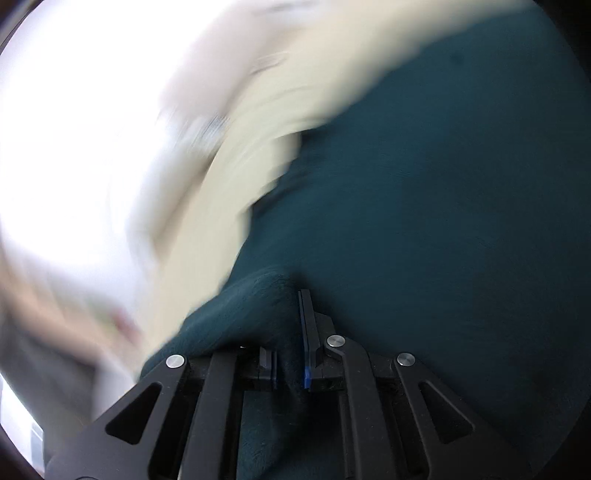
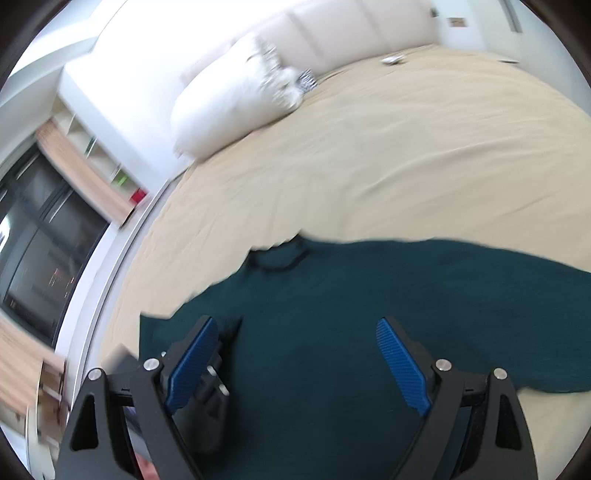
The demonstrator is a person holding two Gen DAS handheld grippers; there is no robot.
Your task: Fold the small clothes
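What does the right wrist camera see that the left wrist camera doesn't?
Only the right wrist view shows a white pillow, a padded headboard and the right tongs standing wide open with nothing between them. Only the left wrist view shows the left tongs shut on a fold of cloth; the rest is blurred. Both show the dark green garment lying on the beige bed cover.

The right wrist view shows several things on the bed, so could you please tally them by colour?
Dark teal: 1, the garment
White: 1, the pillow
Black and white patterned: 1, a small item beside the pillow, too blurred to identify
Pale: 1, a small object near the headboard, too small to identify
Total: 4
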